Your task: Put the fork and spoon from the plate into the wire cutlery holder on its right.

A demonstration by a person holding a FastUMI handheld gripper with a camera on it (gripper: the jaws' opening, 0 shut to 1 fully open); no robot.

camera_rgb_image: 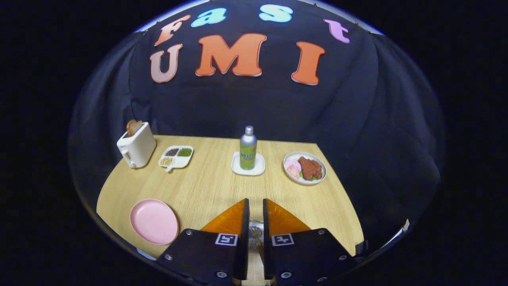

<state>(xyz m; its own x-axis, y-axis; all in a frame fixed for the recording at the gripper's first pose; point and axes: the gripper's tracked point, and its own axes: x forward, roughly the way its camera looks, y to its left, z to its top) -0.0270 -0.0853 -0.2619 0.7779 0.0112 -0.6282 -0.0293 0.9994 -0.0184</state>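
we see our gripper (256,206) low over the near edge of the worktop (206,190), its orange fingers (230,217) drawn nearly together with a thin gap. something silvery (256,232) shows in that gap, maybe cutlery; we cannot tell if both fingers press it. the pink plate (154,221) lies bare at the near left, close to the edge. far across sit a toaster (136,145), a divided tray (176,156), a bottle (248,148) on a coaster (248,167), and a food plate (304,168). open wood spreads between.
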